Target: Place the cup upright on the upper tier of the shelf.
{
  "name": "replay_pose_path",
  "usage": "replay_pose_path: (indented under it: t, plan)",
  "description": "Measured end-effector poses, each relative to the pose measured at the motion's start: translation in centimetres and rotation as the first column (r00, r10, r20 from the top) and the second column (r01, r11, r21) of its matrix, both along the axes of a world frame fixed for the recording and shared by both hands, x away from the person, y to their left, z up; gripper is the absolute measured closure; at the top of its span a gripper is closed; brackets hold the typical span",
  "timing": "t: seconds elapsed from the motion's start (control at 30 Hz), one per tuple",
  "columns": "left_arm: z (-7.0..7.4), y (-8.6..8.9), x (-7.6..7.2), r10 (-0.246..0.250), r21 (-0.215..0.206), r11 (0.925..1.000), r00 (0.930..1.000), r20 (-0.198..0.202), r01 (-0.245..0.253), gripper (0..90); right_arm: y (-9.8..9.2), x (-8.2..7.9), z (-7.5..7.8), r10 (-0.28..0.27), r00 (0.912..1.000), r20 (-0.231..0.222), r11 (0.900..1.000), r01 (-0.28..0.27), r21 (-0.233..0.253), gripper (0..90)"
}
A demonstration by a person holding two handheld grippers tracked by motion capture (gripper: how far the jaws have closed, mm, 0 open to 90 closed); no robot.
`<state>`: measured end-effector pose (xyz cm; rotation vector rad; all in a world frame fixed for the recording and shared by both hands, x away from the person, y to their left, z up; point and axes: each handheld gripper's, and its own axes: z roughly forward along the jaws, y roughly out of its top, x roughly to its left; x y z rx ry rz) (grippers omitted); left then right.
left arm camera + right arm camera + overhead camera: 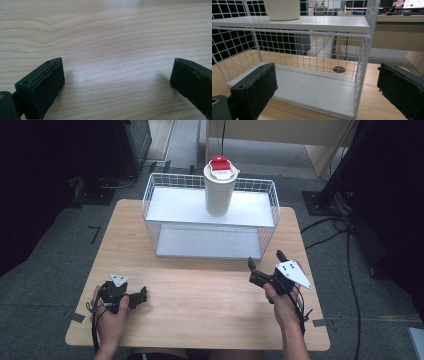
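Left gripper (pixel 136 299): we see black body, grey 3-cornered plate, black cable.
Right gripper (pixel 266 261): black, same plate with 4 dark dots.
Forearms: bare.

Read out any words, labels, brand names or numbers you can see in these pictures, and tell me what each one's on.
None can be read.
Red-and-white label on the lid of the white cup: too small to read.
Screen behind the wire rack, in the right gripper view: text blurred.

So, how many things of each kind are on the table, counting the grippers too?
Wire rack: 1
White cup with red-topped lid: 1
Grippers: 2, left gripper and right gripper
Total: 4
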<state>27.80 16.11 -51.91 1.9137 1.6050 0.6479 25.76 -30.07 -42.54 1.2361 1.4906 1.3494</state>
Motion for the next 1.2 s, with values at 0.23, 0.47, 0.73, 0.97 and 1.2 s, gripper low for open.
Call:
replay_pose_path:
  t: [0.23,0.47,0.73,0.97,1.2]
  plan:
    - [0.0,0.0,0.0,0.0,0.0,1.0,1.0,0.0,0.0,0.0,-1.6,-1.0,-0.9,-0.027,0.9996,-0.012,1.0,0.027,-0.003,2.6]
    - [0.0,0.0,0.0,0.0,0.0,1.0,1.0,0.0,0.0,0.0,-3.4,-1.9,-2.4,-0.063,0.9966,-0.053,0.998,0.062,-0.012,2.6]
    - [0.0,0.0,0.0,0.0,0.0,1.0,1.0,0.0,0.0,0.0,-6.0,-3.2,-3.9,-0.123,0.9882,-0.091,0.992,0.122,-0.019,3.7]
    - [0.0,0.0,0.0,0.0,0.0,1.0,1.0,0.0,0.0,0.0,-7.4,-4.0,-4.7,-0.153,0.9816,-0.114,0.988,0.153,-0.013,4.7]
    - [0.0,0.0,0.0,0.0,0.0,1.0,1.0,0.0,0.0,0.0,-9.1,-4.9,-6.1,-0.192,0.9696,-0.152,0.981,0.188,-0.039,4.9]
